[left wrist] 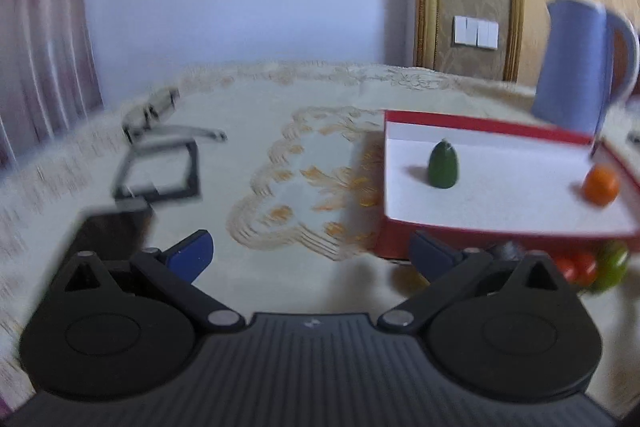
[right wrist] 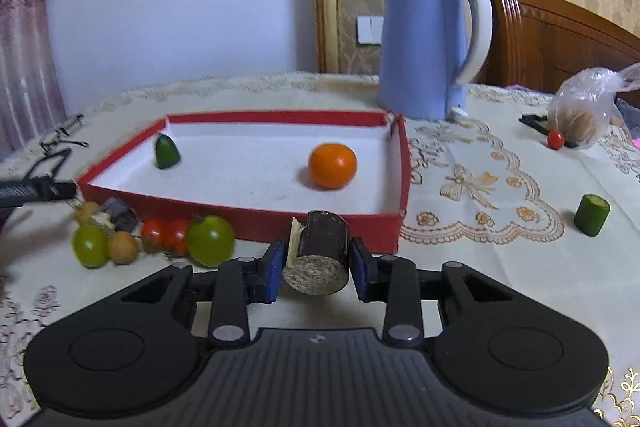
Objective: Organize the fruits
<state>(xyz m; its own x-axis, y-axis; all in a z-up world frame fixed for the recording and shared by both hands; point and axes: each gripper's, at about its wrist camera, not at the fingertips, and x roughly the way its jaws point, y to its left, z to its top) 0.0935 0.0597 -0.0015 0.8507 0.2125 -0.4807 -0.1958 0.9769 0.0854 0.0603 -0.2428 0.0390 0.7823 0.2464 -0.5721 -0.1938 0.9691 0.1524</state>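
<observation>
The right gripper point(right wrist: 316, 269) holds a brown chunk point(right wrist: 318, 253); the left gripper point(left wrist: 312, 255) is wide. The chunk may slip and hit the box point(right wrist: 344, 223).

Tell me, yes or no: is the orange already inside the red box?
Yes, in the right wrist view the orange sits on the white floor of the red box, well inside its walls.
</observation>
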